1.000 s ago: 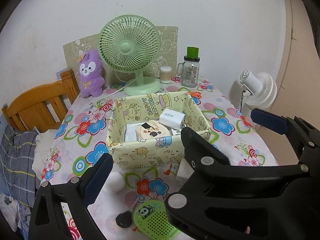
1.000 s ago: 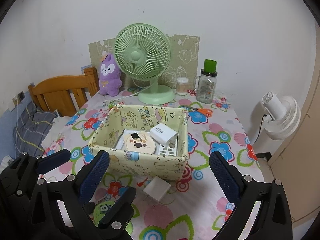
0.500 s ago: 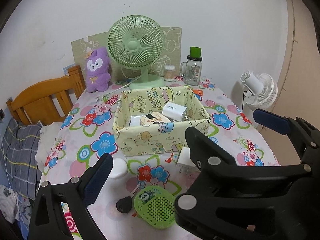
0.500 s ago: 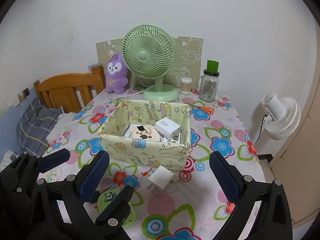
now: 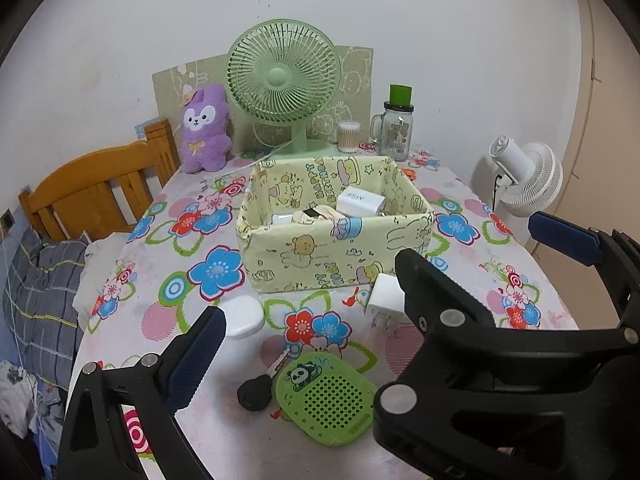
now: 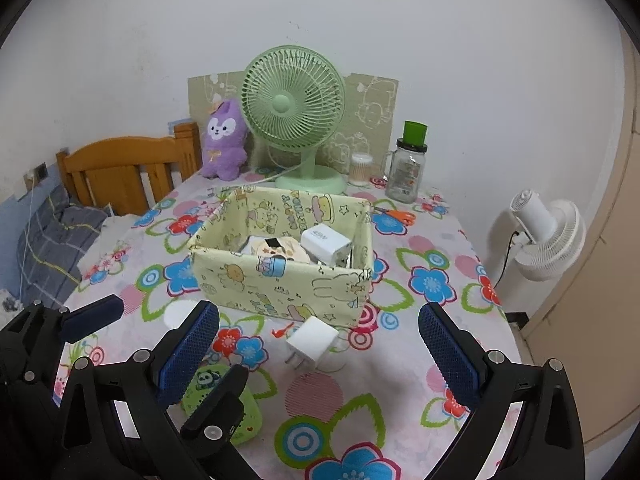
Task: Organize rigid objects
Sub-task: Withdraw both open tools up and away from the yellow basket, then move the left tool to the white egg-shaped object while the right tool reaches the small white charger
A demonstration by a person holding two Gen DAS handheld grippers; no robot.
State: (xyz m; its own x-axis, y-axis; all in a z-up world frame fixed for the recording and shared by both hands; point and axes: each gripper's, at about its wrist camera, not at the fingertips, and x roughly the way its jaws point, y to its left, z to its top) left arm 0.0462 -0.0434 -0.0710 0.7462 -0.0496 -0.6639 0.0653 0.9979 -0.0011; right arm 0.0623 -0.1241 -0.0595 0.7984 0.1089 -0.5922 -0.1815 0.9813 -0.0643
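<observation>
- Both grippers have pulled back toward me; my left gripper (image 5: 372, 276) and right gripper (image 6: 320, 344) gape, holding nothing.
- Nearest lie the green perforated panda speaker (image 5: 326, 398), black key (image 5: 256, 392), white oval case (image 5: 242, 316) and white plug charger (image 6: 312, 340), unsorted.
- Beyond, the yellow cartoon-print fabric box (image 6: 280, 284) holds a 45W charger; I judge the plug charger next.

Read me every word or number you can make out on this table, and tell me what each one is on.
"45W": white charger inside the box.
"HAPPY BIRTHDAY": inner back wall of the yellow cartoon box.
Glass jar label: too small to read.
Green panda speaker: bottom-edge print, blurred.
Loose white charger: no readable text.
</observation>
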